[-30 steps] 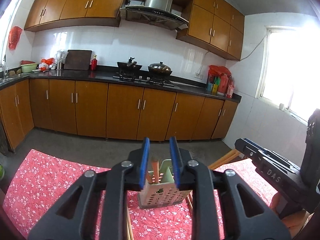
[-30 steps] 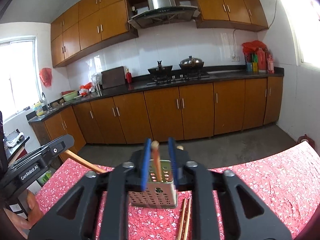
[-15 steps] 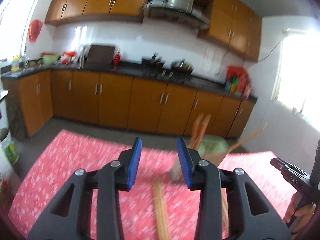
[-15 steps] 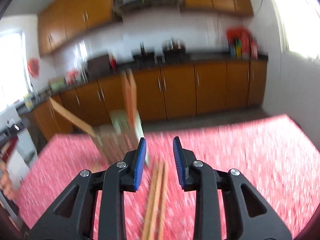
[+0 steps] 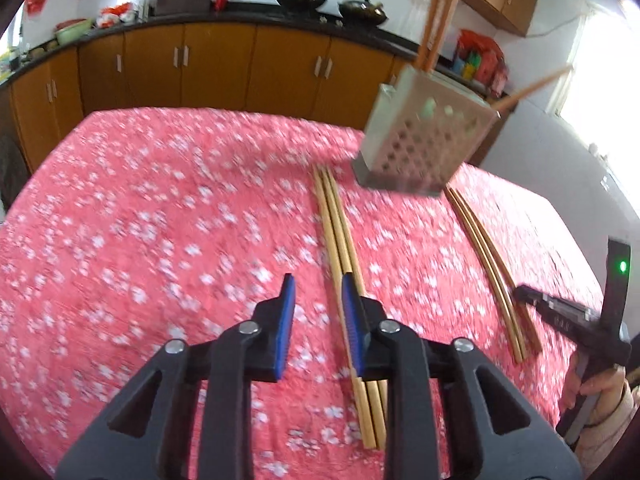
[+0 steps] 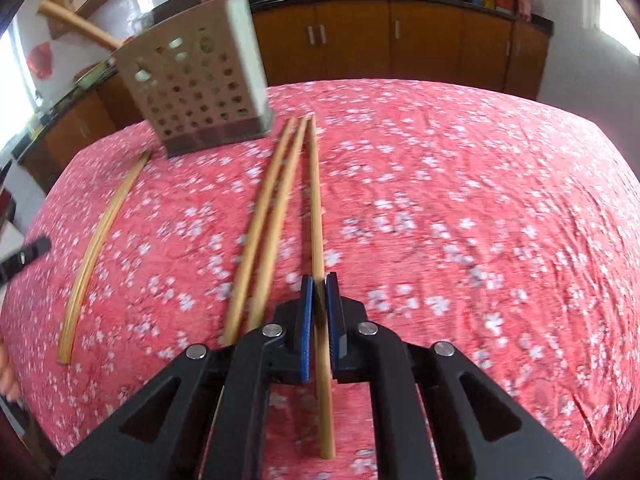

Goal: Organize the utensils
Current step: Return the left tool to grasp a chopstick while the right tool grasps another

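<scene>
Right tool [image 6: 319, 314] clamps one long pale bamboo chopstick [image 6: 316, 200]; left tool [image 5: 318, 322] closing, empty.

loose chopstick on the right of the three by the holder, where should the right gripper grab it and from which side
Take the single chopstick near its near end, from above with the fingers straddling its width. It lies flat on the tablecloth, a thin round stick apart from the other two chopsticks, so only a top-down pinch fits. The right gripper is already shut on it there.

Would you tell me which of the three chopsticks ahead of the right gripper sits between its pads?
The rightmost chopstick, lying slightly apart; the right gripper is shut on it.
</scene>
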